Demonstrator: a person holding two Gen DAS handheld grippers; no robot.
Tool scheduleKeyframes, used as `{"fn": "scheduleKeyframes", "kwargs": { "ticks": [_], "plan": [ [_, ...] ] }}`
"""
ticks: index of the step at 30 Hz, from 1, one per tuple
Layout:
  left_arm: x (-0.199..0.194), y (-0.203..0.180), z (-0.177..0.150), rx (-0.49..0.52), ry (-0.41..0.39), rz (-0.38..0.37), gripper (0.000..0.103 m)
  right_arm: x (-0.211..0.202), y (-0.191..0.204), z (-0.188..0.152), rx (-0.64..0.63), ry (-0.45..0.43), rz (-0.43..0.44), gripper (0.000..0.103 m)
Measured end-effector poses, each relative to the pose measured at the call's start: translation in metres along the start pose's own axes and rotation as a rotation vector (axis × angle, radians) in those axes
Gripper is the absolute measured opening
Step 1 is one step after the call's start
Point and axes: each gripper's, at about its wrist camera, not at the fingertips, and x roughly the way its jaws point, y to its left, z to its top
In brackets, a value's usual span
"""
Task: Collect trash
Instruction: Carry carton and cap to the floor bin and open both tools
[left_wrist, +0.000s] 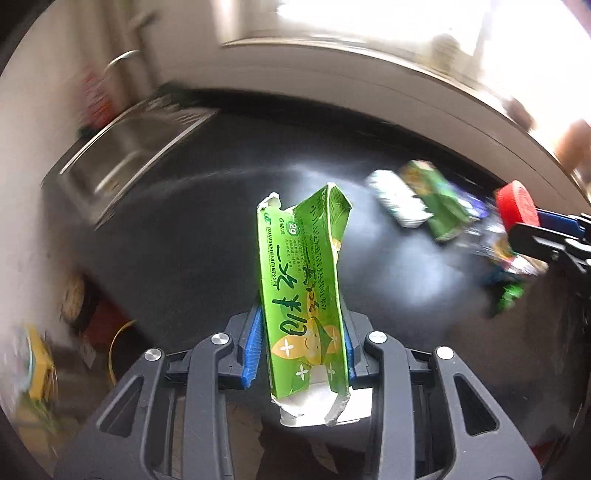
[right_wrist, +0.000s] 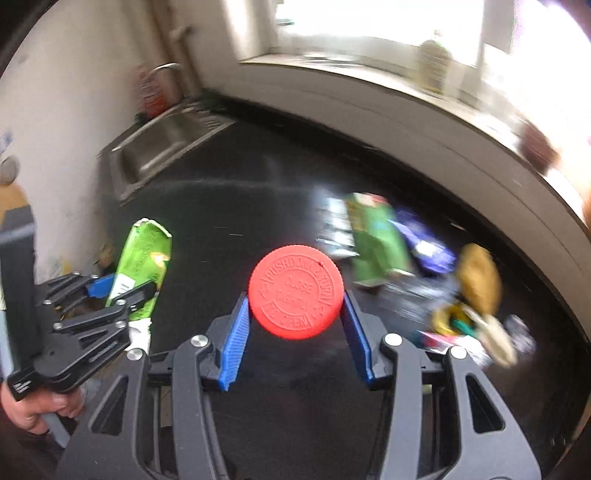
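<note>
Left hand-held gripper (left_wrist: 304, 354) clamped on green carton (left_wrist: 306, 291), right hand-held gripper (right_wrist: 295, 325) pinching red cap (right_wrist: 295, 291), both lifted clear of dark surface (right_wrist: 221, 206), presumably for disposal.

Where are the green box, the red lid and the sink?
green box (left_wrist: 303, 295): left wrist view, middle of its printed front.
red lid (right_wrist: 295, 291): right wrist view, centre of its lettered top.
sink (right_wrist: 162, 147): right wrist view, its steel basin.
</note>
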Motion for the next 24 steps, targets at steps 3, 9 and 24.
{"fn": "scheduleKeyframes", "kwargs": {
  "ticks": [3,9,24],
  "plan": [
    [0.005,0.069,-0.022,-0.12,0.018,0.07,0.034,0.03,0.064,0.024,-0.08,0.041,0.129,0.049],
    [0.022,0.202,-0.089,-0.341,0.078,0.176,0.034,0.106,0.221,0.051,-0.272,0.148,0.375,0.049],
    [0.112,0.35,-0.178,-0.5,0.151,0.158,0.036,0.294,0.434,0.041,-0.515,0.406,0.408,0.049]
  ]
}}
